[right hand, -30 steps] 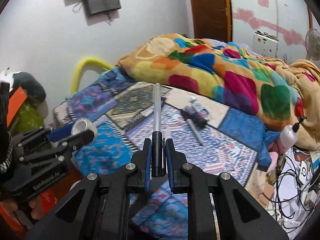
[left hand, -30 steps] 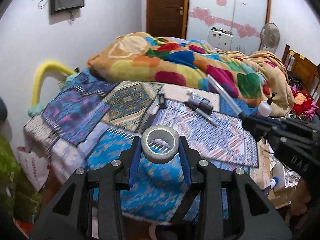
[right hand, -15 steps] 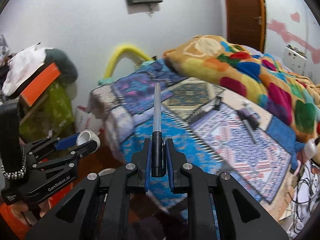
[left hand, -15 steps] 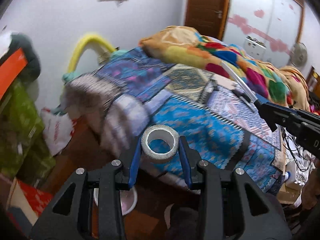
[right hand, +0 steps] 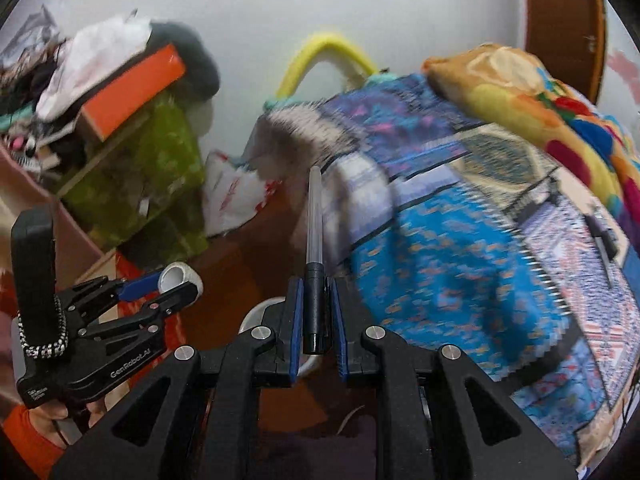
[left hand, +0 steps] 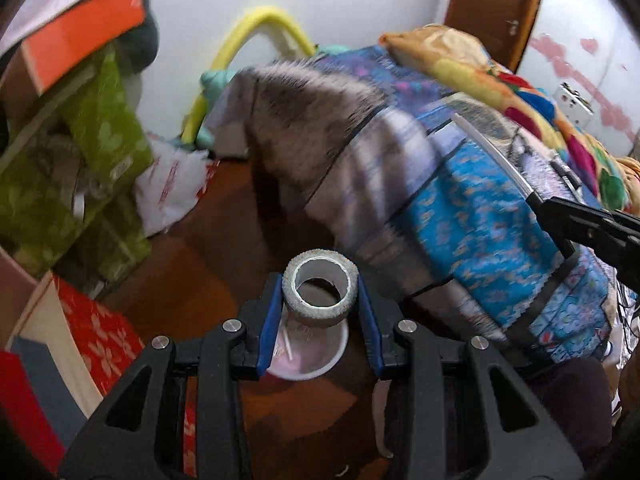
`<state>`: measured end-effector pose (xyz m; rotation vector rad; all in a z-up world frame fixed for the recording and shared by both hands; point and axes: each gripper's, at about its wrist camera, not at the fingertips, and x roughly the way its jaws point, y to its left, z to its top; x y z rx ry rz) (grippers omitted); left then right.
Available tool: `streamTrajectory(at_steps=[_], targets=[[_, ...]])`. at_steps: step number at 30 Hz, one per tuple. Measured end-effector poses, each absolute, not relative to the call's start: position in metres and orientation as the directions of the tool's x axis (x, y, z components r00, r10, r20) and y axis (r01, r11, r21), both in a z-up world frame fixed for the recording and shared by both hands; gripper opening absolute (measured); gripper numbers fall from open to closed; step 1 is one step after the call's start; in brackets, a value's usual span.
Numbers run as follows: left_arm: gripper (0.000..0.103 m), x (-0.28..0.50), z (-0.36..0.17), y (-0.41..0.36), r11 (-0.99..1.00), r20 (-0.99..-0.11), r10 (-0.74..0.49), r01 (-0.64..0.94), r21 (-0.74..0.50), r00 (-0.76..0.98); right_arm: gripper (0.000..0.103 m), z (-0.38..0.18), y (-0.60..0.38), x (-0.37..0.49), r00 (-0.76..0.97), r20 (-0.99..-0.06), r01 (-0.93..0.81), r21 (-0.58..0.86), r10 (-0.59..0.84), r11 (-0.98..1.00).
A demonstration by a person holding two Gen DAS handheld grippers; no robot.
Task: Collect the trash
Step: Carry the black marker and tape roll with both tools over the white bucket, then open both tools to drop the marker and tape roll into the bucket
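My left gripper is shut on a grey tape roll and holds it right above a white bin on the brown floor. The roll also shows in the right wrist view, with the left gripper at the left. My right gripper is shut on a pen with a black cap and clear barrel pointing forward. The pen also shows in the left wrist view. The white bin's rim peeks out behind my right fingers.
A bed with a patchwork cover and colourful blanket fills the right. Green boxes, an orange box, a red box and a white plastic bag crowd the left. A yellow tube leans on the wall.
Both grippers have swung left and down from over the bed to the floor beside it. The tape roll now hangs over the white bin. Both grips are unchanged.
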<state>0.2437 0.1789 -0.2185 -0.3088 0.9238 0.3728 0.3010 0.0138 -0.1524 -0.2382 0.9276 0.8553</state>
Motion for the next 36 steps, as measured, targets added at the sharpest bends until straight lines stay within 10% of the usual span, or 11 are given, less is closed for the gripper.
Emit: streamTrajectory(at_steps=[15, 36], targets=[[0.037, 0.243, -0.328, 0.234, 0.839, -0.915, 0.038, -0.51, -0.189, 0.402, 0.013, -0.246, 0.112, 0.299, 0.064, -0.906, -0.795, 0.207, 0.418, 0.571], [0.046, 0.245, -0.294, 0.24, 0.852, -0.889, 0.13, -0.508, -0.126, 0.439, 0.022, -0.237, 0.115, 0.302, 0.092, -0.903, -0.832, 0.163, 0.42, 0.531]])
